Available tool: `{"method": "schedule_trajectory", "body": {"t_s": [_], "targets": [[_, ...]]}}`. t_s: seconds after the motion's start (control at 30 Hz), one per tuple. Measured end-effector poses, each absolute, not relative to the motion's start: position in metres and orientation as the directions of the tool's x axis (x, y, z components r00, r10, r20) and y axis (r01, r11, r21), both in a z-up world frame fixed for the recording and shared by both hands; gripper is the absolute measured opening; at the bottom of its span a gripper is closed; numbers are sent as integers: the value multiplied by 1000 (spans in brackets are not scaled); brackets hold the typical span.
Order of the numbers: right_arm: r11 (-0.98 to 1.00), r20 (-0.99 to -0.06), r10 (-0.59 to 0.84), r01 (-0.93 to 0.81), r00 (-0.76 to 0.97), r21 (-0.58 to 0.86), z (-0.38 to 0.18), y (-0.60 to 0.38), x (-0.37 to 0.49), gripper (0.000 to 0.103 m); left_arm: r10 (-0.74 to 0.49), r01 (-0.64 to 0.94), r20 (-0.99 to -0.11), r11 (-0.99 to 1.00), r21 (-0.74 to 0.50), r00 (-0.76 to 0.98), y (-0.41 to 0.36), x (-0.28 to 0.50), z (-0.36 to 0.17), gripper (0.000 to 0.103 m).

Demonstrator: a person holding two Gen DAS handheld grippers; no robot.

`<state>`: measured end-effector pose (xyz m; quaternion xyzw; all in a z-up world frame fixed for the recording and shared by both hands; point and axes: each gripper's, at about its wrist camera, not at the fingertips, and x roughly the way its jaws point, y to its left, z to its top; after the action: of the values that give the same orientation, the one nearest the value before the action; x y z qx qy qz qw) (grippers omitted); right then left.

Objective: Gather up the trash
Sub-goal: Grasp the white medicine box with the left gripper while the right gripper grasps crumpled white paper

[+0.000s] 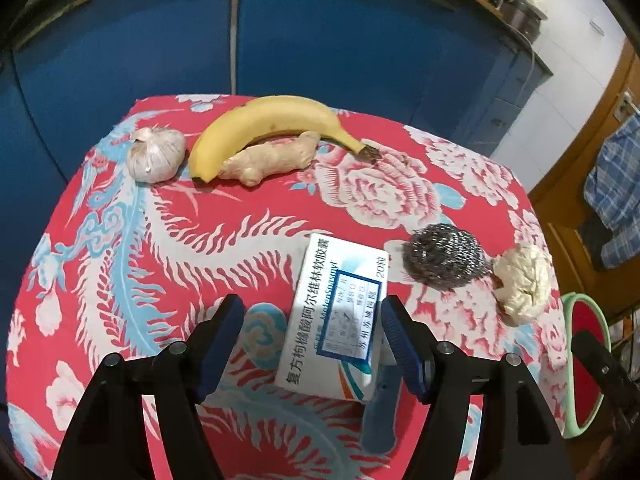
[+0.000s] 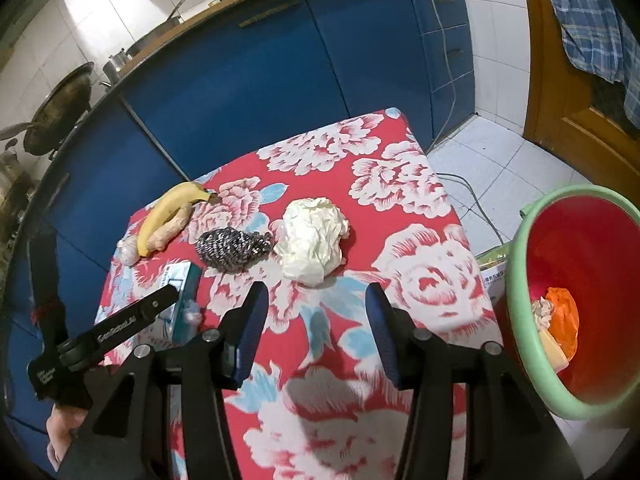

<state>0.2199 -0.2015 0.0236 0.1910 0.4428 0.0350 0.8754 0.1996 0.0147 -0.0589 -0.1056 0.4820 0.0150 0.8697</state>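
A: How do the jaws stand?
B: The left gripper [image 1: 312,344] is wide apart, a white medicine box [image 1: 340,320] between its jaws, unclamped, flat on the floral counter [image 1: 120,240]. The right gripper [image 2: 316,332] is apart too, holding nothing.
A: The trash?
B: A crumpled paper wad [image 2: 312,240] lies just ahead of the right jaws, the red bin [image 2: 580,300] to their right.

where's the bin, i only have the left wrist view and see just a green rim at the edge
Observer: The red bin with the green rim stands on the floor beside the table, on the right in the right wrist view.
Operator: anything in it
Observer: Yes, an orange bag and some crumpled paper lie at its bottom.
Operator: is the right tool holding anything
Observer: No, the right tool is open and empty, short of the crumpled tissue.
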Motion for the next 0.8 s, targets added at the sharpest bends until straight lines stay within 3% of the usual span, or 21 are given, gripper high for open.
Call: {"method": "schedule_trajectory", "body": {"t_s": [0.8], "targets": [[943,-812,202,115,547,313,-18,-183,282,53,-135,-82,-821,973,-215,554,12,204,-71,80]]}}
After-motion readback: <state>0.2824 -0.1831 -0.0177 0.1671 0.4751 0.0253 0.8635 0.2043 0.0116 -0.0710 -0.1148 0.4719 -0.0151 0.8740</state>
